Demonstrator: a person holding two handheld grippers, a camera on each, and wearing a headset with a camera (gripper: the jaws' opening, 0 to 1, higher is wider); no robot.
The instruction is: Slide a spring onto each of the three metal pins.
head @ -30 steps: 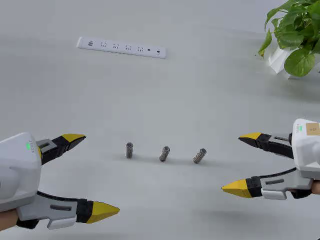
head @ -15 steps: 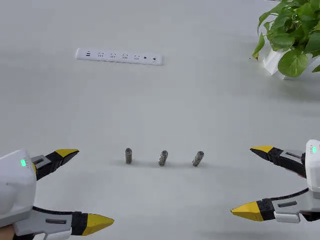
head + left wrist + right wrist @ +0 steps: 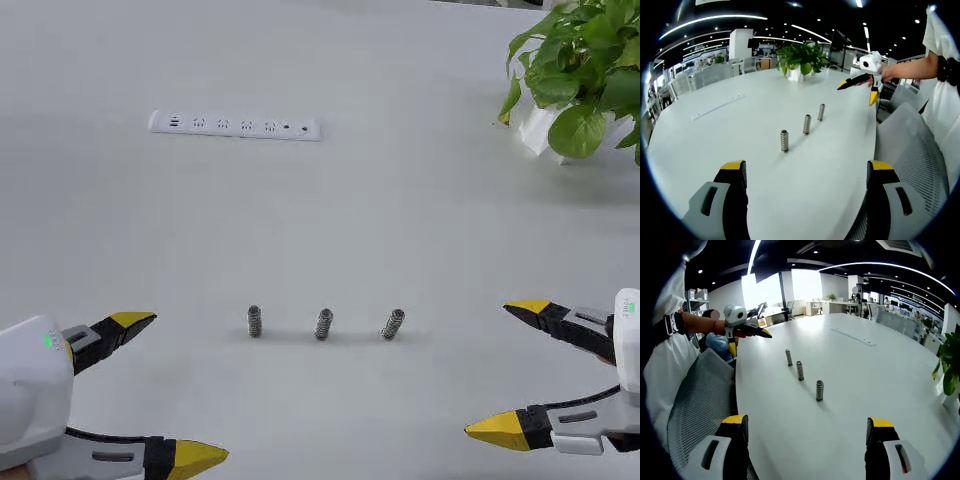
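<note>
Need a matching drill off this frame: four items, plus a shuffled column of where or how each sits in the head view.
Items:
1. power strip
2. potted plant
3. left gripper
4. springs

Places/states:
A. lower left, jaws open
B. far right corner
C. row of three, mid-table
D. lying flat, far side, left of centre

Pairs: 1-D, 2-B, 3-A, 4-C

Springs (image 3: 324, 323) in a row, power strip (image 3: 234, 125) behind, plant (image 3: 585, 70) far right
</note>
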